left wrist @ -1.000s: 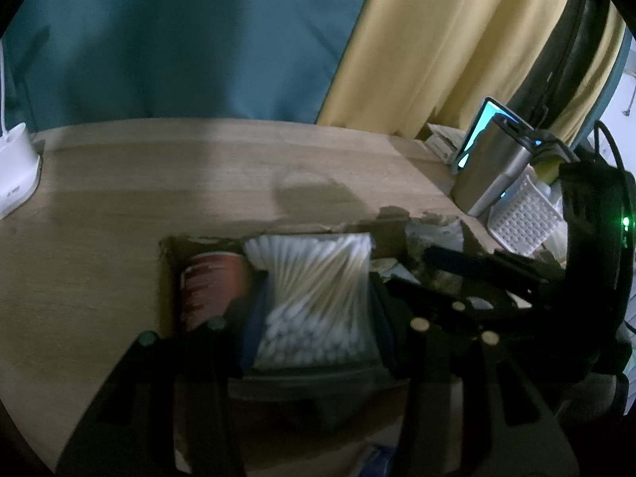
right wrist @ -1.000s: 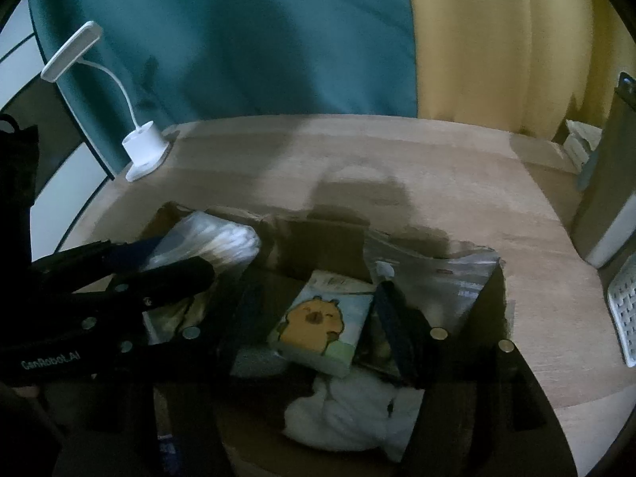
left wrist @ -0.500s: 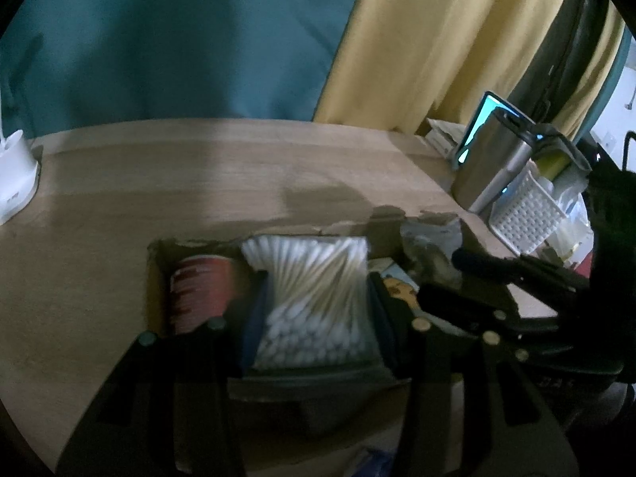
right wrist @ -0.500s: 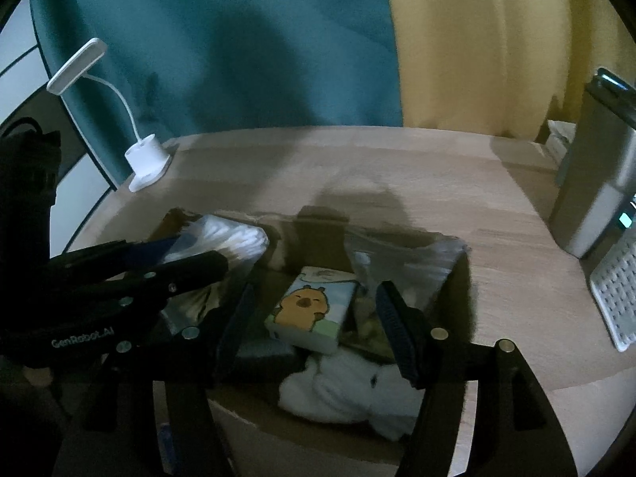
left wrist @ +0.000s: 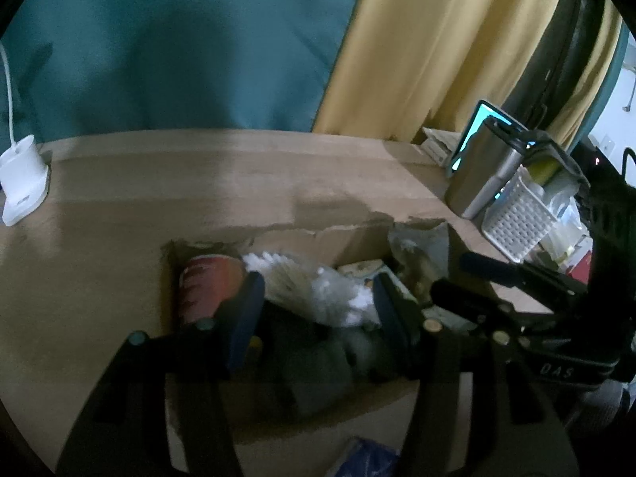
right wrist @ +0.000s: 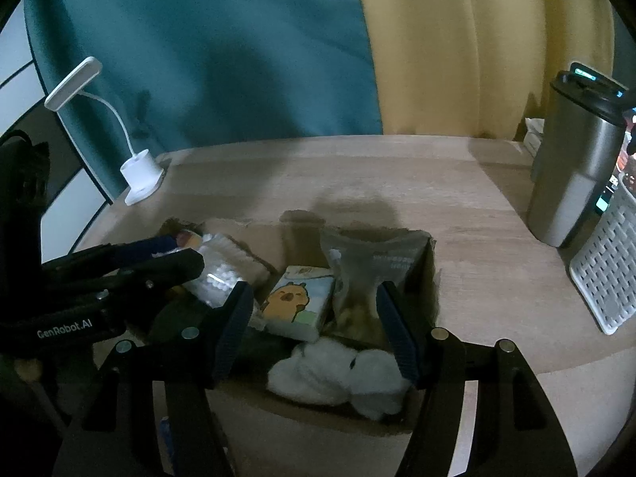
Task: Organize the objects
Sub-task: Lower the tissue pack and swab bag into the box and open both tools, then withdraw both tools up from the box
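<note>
A torn cardboard box (left wrist: 349, 234) sits on the wooden table. My left gripper (left wrist: 318, 306) hangs over its left part with the jaws opening. A clear pack of cotton swabs (left wrist: 318, 290) lies blurred between the pads and does not look pressed by them. A red can (left wrist: 206, 290) stands at the box's left end. My right gripper (right wrist: 316, 328) is open above the box (right wrist: 427, 262), gripping nothing. Below it lie a tissue pack with a cartoon capybara (right wrist: 298, 302), a clear plastic bag (right wrist: 365, 270) and a white fluffy item (right wrist: 338, 373). The left gripper (right wrist: 183, 252) shows beside the swabs (right wrist: 222, 270).
A white desk lamp (right wrist: 141, 175) stands at the table's back left. A steel tumbler (right wrist: 572, 175) and a white perforated basket (right wrist: 604, 278) stand at the right edge. Bare wood stretches behind the box up to teal and yellow curtains.
The left jaws have widened and the cotton swab pack has dropped and tilted lower into the box. The right gripper has drawn back slightly, so the box looks farther off.
</note>
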The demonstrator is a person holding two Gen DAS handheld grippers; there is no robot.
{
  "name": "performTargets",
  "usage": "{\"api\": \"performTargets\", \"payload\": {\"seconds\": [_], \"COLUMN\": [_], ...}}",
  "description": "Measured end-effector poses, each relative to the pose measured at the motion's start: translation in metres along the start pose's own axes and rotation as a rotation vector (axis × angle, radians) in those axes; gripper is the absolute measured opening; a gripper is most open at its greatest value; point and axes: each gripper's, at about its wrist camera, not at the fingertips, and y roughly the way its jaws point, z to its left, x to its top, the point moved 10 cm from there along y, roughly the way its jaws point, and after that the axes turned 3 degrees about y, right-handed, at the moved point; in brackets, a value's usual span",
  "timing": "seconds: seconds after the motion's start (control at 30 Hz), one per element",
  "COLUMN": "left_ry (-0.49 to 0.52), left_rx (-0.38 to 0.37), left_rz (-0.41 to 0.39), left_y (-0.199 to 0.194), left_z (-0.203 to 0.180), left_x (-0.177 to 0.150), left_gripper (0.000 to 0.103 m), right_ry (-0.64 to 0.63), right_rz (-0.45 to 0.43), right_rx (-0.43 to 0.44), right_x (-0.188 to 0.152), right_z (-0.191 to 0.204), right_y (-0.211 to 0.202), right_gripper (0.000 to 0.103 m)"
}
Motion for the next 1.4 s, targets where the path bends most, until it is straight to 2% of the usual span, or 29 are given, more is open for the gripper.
{"api": "performTargets", "payload": {"seconds": [0.77, 1.4], "left_ry": [0.008, 0.009], "left_rx": [0.006, 0.010], "left_rz": [-0.046, -0.055], "left_y": [-0.035, -0.055], "left_z": [-0.010, -0.008], "left_x": [-0.018, -0.040], "left_gripper": [0.058, 0.059], "right_ry": [-0.023, -0.030], "right_rz": [-0.029, -0.034], "right_rx": [-0.016, -0.022], "right_x": [-0.017, -0.037], "right_z": [0.015, 0.028], "right_y": [-0.031, -0.047], "right_gripper": [0.068, 0.068]}}
